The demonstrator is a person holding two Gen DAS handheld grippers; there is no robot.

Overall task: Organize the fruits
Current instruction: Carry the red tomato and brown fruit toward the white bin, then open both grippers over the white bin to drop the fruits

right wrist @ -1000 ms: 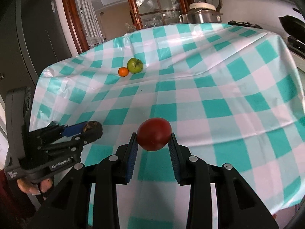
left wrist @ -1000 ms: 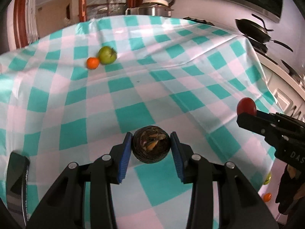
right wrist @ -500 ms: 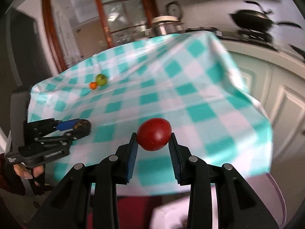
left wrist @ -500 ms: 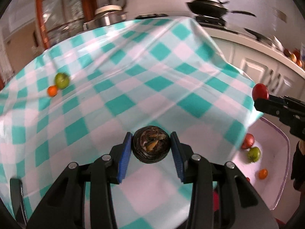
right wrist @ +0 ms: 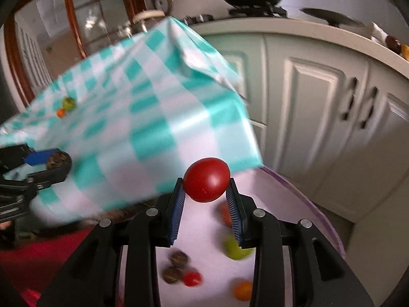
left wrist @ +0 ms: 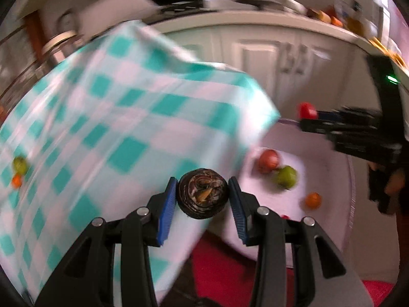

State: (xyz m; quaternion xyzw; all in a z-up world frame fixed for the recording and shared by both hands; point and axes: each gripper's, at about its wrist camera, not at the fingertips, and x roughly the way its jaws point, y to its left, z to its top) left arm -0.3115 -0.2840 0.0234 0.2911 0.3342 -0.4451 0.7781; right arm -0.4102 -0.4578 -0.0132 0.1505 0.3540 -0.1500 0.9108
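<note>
Two fruits carried to the tray

My right claw (right wrist: 206, 197) grips the red tomato (right wrist: 206, 179) directly above the tray (right wrist: 306, 199); my left claw (left wrist: 202, 197), clamping the dark fruit (left wrist: 203, 193), is farther off.

- I can't make out any text, label, brand or number in either wrist view.
- Motion blur smears both views, so no lettering resolves for me.
</note>
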